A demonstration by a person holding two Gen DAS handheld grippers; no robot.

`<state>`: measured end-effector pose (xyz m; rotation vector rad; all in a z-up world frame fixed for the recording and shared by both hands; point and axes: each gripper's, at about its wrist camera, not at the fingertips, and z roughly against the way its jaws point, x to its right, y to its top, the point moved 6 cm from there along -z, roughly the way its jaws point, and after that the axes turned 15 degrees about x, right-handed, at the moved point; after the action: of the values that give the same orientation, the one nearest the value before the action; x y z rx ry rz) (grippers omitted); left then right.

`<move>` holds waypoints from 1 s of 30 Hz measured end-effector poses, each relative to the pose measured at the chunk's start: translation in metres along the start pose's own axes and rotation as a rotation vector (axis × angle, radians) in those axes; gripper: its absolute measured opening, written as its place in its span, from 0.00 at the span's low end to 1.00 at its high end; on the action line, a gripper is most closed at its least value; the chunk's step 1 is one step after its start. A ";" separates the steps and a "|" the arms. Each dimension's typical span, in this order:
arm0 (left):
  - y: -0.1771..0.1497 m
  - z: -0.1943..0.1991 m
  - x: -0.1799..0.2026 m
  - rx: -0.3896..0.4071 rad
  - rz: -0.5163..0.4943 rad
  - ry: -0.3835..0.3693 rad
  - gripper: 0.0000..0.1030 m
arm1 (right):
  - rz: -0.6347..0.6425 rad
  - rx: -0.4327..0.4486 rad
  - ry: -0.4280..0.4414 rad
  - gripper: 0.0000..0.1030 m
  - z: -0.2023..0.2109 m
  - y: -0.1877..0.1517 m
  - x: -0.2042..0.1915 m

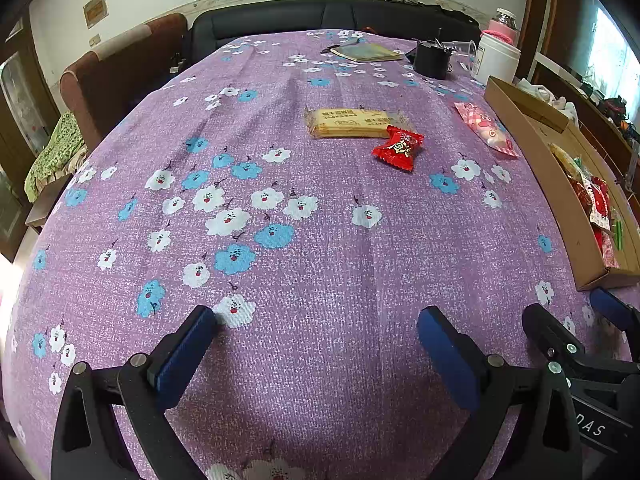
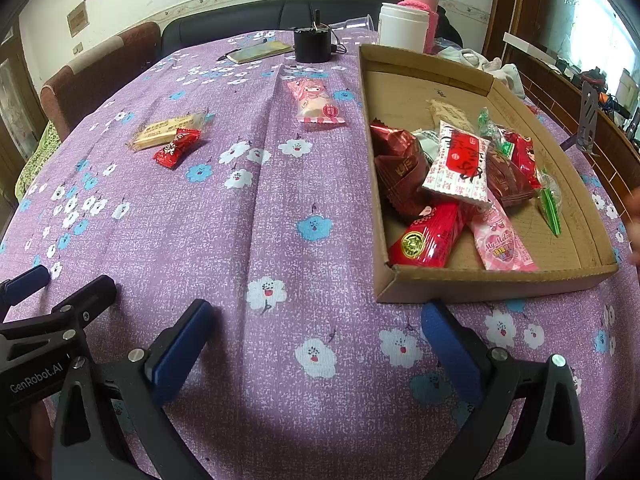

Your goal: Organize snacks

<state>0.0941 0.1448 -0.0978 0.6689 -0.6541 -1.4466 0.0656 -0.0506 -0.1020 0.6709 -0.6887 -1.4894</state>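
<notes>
Three snacks lie loose on the purple flowered cloth: a tan biscuit pack (image 1: 354,122) (image 2: 168,130), a red candy (image 1: 398,148) (image 2: 177,147) touching its near corner, and a pink wrapped cake (image 1: 486,130) (image 2: 318,104) beside the cardboard tray (image 1: 532,160) (image 2: 480,280). The tray holds several red, white and pink snack packs (image 2: 456,168). My left gripper (image 1: 318,344) hovers open and empty over the near cloth. My right gripper (image 2: 318,340) is open and empty too, just short of the tray's near left corner. Each gripper shows at the edge of the other's view.
At the far end of the table stand a black pot (image 2: 312,44), a white canister (image 2: 404,26), a pink-sleeved jar (image 2: 424,4), a clear cup (image 1: 464,50) and a notebook with a pen (image 1: 366,53). A brown armchair (image 1: 116,68) and a dark sofa (image 1: 320,16) border the table.
</notes>
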 end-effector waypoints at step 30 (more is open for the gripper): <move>0.000 0.000 0.002 0.000 0.001 0.003 1.00 | 0.005 0.026 0.006 1.00 -0.003 0.002 0.001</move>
<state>0.0942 0.1429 -0.0978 0.6707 -0.6520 -1.4439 0.0688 -0.0512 -0.1023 0.6929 -0.7059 -1.4752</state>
